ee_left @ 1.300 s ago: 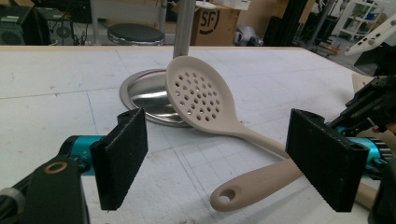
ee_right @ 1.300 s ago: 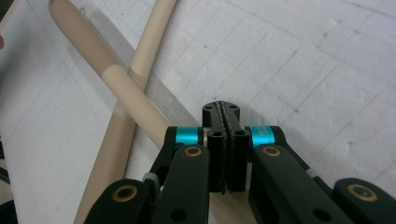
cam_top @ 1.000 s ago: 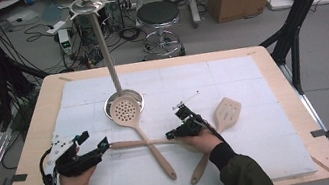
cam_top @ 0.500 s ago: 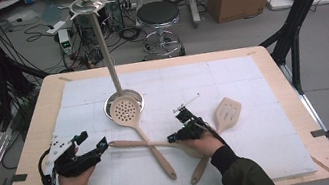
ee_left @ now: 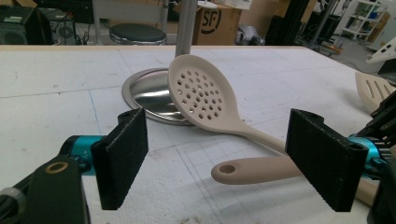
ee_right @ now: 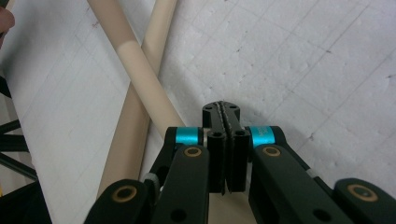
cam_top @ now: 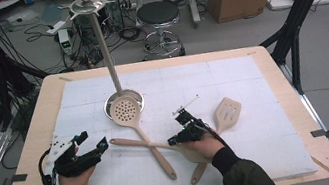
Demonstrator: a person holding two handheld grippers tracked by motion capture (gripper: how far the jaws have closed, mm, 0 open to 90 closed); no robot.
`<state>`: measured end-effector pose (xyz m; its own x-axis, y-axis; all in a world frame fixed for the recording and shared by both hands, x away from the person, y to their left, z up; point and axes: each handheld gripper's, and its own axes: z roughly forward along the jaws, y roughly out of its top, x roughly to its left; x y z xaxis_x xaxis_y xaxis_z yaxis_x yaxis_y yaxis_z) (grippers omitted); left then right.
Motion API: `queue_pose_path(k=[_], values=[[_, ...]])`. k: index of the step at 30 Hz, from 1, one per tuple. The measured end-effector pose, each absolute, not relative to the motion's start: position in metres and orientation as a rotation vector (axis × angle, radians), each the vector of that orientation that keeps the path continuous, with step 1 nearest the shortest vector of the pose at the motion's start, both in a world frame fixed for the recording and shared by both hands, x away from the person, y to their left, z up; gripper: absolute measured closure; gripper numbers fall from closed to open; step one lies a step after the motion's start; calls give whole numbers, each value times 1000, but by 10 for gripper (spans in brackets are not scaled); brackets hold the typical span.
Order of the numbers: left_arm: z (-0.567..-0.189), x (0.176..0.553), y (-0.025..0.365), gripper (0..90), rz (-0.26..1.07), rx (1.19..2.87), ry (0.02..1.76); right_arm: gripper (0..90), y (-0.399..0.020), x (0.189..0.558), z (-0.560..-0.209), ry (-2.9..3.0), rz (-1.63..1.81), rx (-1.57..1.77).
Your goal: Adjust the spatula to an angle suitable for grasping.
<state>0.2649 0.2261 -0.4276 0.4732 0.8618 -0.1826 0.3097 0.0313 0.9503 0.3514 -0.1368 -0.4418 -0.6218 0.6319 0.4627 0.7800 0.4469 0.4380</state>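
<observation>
The work in hand looks like gathering the wooden utensils for the hanging stand, and it appears to be at the approach stage, with nothing lifted. Near the centre of the high view, a skimmer spoon [cam_top: 125, 113] lies with its perforated bowl tipped against the rim of the stand's round metal base [cam_top: 137, 96], its handle running toward the lower middle of the frame. A second wooden spoon [cam_top: 151, 143] crosses that handle; its holed handle end points left and its bowl end is hidden under the right hand [cam_top: 200, 143]. A slotted spatula [cam_top: 226, 111] lies right of centre, its handle also running under that hand.

The right gripper [ee_right: 226, 108] has its jaws pressed flat together with nothing between them, tip pointing down at the white foam board [cam_top: 252, 83], just beside the crossed handles seen at the upper left of the right gripper view. The left gripper [ee_left: 217, 158] stands wide, with the holed end of the second spoon lying between its pads [ee_left: 122, 151] but touching neither.

The next move probably calls for the left gripper to ease forward and close on that handle end, or for the right gripper to open before it can take any handle.

Both forearms enter from the bottom edge of the high view. The left hand [cam_top: 72, 171] rests low at lower left with its gripper aimed right toward the centre. The right hand sits palm-down over the utensils, wrist bent.
</observation>
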Motion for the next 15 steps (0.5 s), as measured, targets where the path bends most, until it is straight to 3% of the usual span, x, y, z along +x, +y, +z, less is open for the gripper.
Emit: queue_pose_path(k=[9, 11, 13, 15], values=[[-428, 265, 226, 218, 583, 1533, 1057, 886, -136, 350, -441, -2485, -923, -1209], [-428, 265, 227, 218, 583, 1533, 1060, 816, -136, 350, -441, -2480, -934, -1208], [-428, 265, 226, 218, 579, 1534, 1061, 676, -138, 353, -438, -2444, -990, -1252], [-428, 265, 226, 219, 581, 1540, 1056, 656, -139, 354, -438, -2445, -1002, -1249]])
